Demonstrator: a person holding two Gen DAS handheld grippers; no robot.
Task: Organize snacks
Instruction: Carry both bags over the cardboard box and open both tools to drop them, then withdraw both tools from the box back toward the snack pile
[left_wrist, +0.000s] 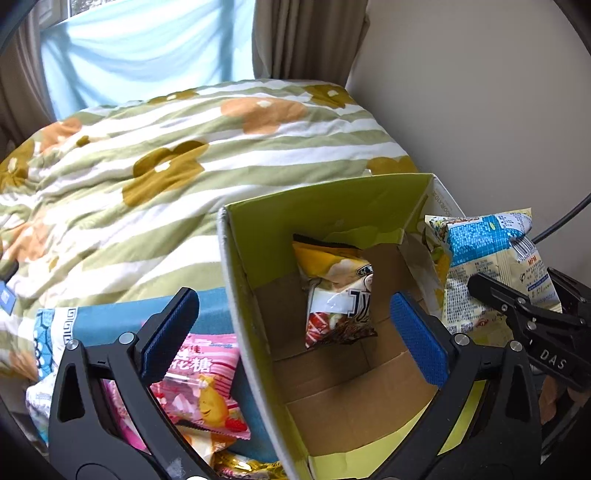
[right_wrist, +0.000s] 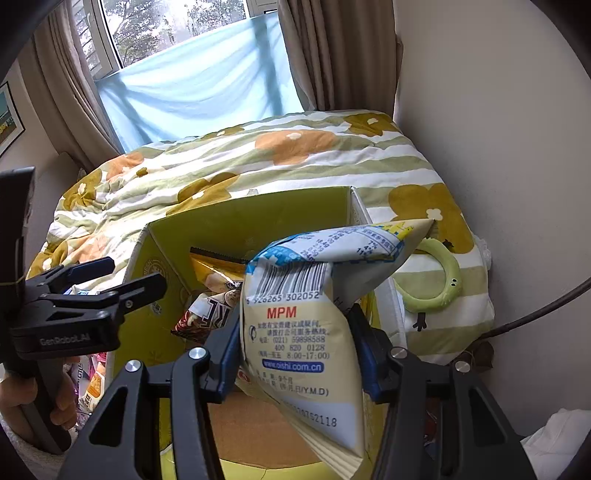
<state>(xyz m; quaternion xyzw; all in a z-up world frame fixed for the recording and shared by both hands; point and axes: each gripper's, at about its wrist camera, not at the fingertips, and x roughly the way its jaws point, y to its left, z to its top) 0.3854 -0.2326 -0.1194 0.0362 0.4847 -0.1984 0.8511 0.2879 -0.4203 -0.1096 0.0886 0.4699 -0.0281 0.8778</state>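
Landmark: the open cardboard box on the bed, green-lined walls, brown floor; every place below is given from it.

Left gripper: jaws spread wide with nothing between the pads — one finger hangs outside the box's left wall, the other over the box floor, so the wall itself runs up between them.

Yellow snack bag: lying inside the box against its far wall, long axis running from far wall toward the near side; no pad touches it.

Right gripper: jaws clamped on the cream-and-blue snack packet — both blue pads press its sides near the middle.

Packet's place: above the box's right half, its lower corner hanging over the near rim, its upper end leaning out past the right wall.

Packet's axis: roughly upright in the grip, folding over to the right at the top.

Which hand is nearer: the right one, since it already carries the packet over the opening; the left is empty.

Key relation: free brown floor lies straight below and slightly ahead of the right jaws, on the near side of the yellow bag.

Likely step: lowering the packet in beside the yellow bag, then letting go.

Outside the box: a pink candy bag and other packets lie just left of it; a green ring lies on the bed to its right.
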